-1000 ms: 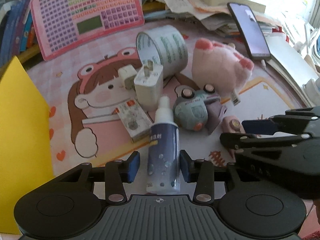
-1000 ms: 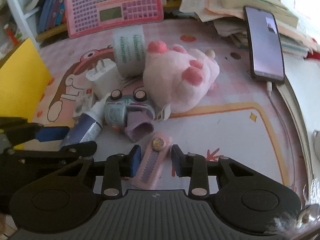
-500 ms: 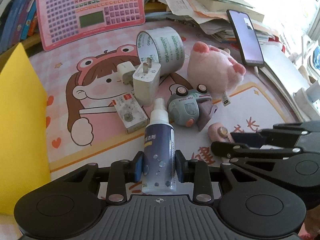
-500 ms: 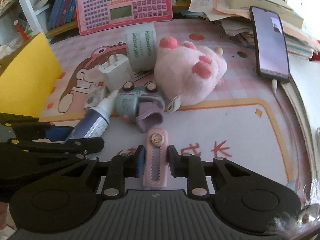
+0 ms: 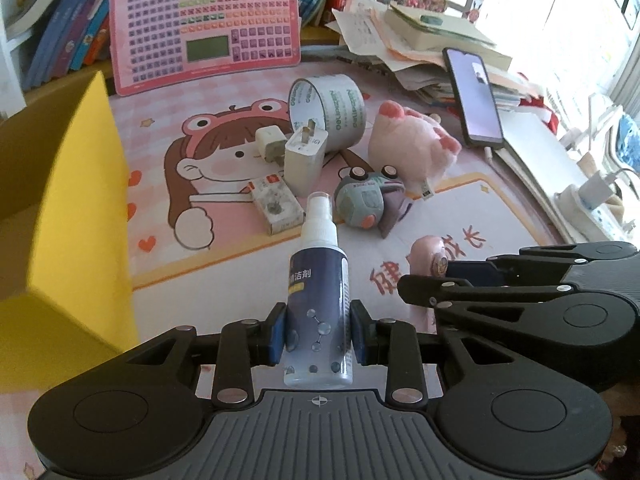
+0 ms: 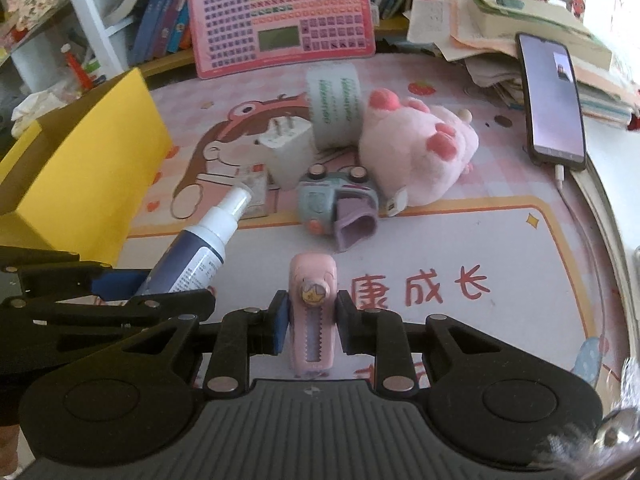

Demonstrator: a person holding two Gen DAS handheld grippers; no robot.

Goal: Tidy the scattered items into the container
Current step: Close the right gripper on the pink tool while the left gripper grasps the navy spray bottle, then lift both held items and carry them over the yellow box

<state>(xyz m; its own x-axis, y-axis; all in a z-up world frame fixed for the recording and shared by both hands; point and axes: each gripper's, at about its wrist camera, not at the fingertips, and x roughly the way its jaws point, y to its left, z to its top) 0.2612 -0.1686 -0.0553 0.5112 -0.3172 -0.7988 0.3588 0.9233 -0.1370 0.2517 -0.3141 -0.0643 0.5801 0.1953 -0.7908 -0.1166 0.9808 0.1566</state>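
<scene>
My left gripper (image 5: 318, 334) is shut on a dark blue spray bottle (image 5: 318, 304) with a white nozzle, lifted off the mat. The bottle also shows in the right wrist view (image 6: 192, 260). My right gripper (image 6: 310, 326) is shut on a pink utility knife (image 6: 312, 312), lifted above the mat. The yellow box (image 5: 60, 216) stands open at the left, also in the right wrist view (image 6: 80, 168). On the mat lie a tape roll (image 5: 328, 110), a white charger (image 5: 304, 160), a small white plug (image 5: 270, 146), a small card box (image 5: 276, 204), a toy car (image 5: 364, 202) and a pink plush (image 5: 412, 148).
A pink keyboard board (image 5: 204, 20) leans at the back. A phone (image 5: 474, 98) on a cable rests on stacked papers (image 5: 416, 36) at the right. Books (image 5: 64, 40) line the back left.
Both grippers closed on their items, the left on the bottle and the right on the knife, and lifted them up and back from the mat.
</scene>
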